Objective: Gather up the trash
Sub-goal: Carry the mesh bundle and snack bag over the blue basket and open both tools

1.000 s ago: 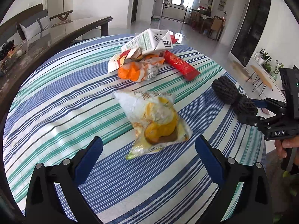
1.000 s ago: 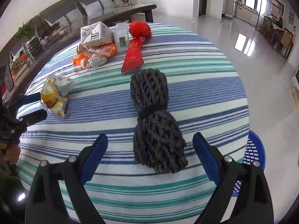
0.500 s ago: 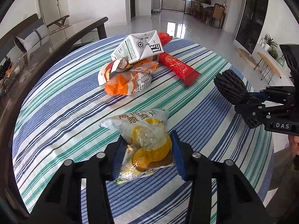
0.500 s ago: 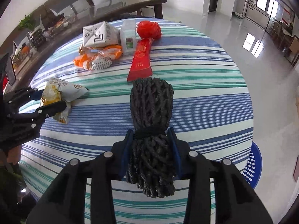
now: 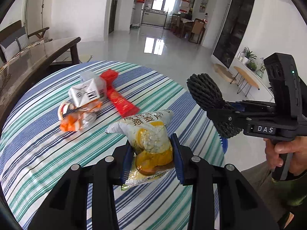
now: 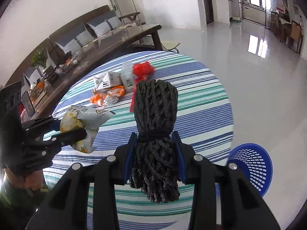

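A white-and-yellow snack bag (image 5: 147,134) hangs above the striped table (image 5: 38,143), between the blue pads of my left gripper (image 5: 151,153), whose jaws are closing on it. My right gripper (image 6: 154,140) is shut on the tied waist of a black net bundle (image 6: 155,105), also lifted off the cloth. In the left wrist view the black net bundle (image 5: 205,92) sticks up from the right gripper (image 5: 224,113) at the right. The right wrist view has the snack bag (image 6: 84,115) in the left gripper (image 6: 74,132) at the left.
On the far part of the table lie a white carton (image 5: 86,94), an orange wrapper (image 5: 76,118), a red wrapper (image 5: 120,103) and a small white container (image 6: 127,76). A blue mesh basket (image 6: 251,166) stands on the floor by the table's right edge. A dark wooden table and a sofa lie behind.
Both grippers went from wide open to shut, the left on the snack bag and the right on the black net bundle. Both then rose, lifting their loads off the cloth.
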Available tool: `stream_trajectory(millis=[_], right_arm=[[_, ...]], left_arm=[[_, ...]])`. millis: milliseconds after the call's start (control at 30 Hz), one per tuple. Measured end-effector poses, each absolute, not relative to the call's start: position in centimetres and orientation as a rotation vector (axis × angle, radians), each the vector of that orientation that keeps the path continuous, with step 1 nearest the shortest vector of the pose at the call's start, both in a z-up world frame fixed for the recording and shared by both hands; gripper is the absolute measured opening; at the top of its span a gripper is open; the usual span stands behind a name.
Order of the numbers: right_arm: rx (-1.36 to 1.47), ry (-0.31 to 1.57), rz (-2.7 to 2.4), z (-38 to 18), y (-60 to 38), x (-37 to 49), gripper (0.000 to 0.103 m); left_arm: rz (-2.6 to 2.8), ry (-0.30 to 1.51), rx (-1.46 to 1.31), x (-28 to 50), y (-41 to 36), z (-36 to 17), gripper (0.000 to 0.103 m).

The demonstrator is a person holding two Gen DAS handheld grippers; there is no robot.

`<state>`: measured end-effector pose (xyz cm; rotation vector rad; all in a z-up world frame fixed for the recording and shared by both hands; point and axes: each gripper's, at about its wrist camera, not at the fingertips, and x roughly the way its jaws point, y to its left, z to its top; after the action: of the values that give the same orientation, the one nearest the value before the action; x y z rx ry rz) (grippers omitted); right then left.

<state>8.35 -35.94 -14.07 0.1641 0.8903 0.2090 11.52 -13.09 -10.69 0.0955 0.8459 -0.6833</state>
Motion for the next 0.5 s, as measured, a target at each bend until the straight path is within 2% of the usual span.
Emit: stream_trajectory(millis=[267,500], right_arm=[[0.257,0.903,-0.005,-15.0,-46.6,5.9,0.036],[0.377,0.963,-0.160,-19.6,-55.7,4.5,0.036]], left_arm=[[-0.842,0.873,0.099,10.8,-23.2,-9.9,0.037],[-0.948,0.961,0.163,9.8,-34.0,-13.2,0.037]])
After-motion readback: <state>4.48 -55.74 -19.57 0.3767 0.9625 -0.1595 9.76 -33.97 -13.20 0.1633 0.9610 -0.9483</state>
